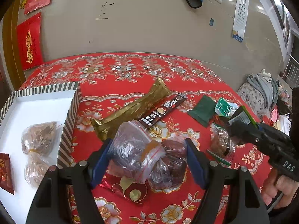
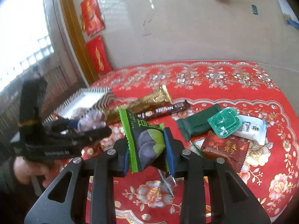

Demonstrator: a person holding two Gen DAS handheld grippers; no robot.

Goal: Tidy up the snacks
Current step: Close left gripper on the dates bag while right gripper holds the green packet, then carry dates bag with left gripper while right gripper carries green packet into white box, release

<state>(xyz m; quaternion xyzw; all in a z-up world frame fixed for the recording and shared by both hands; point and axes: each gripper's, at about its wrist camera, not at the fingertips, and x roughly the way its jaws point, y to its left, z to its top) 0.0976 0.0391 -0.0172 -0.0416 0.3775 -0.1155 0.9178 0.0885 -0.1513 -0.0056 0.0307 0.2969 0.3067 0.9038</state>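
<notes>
- Left wrist view: the left gripper (image 1: 147, 160) has its jaws apart, one on each side of a clear bag (image 1: 136, 149) of dark snacks that lies on the red cloth (image 1: 186, 78). Whether the pads already touch the plastic, I cannot tell.
- The striped box (image 1: 69, 112) stands just beside this bag, on its left. Inside are already a tied bag (image 1: 37, 145) of brown snacks and a small red packet (image 1: 5, 171).
- On the cloth wait a gold wrapper (image 1: 130, 110), a coffee stick (image 1: 164, 110), a dark green sachet (image 1: 202, 110) and a green cup (image 1: 223, 109).
- The right gripper (image 1: 241, 119) is at the right edge and carries something with a green rim.
- Right wrist view: the right gripper (image 2: 147, 149) is clamped on a green packet (image 2: 145, 141), held upright above the cloth.
- Near it lie a white packet (image 2: 250, 130) and another red packet (image 2: 226, 149).
- My judgement: the task is at an early stage; two items are in the box, two are in hand, and at least six remain outside.
</notes>
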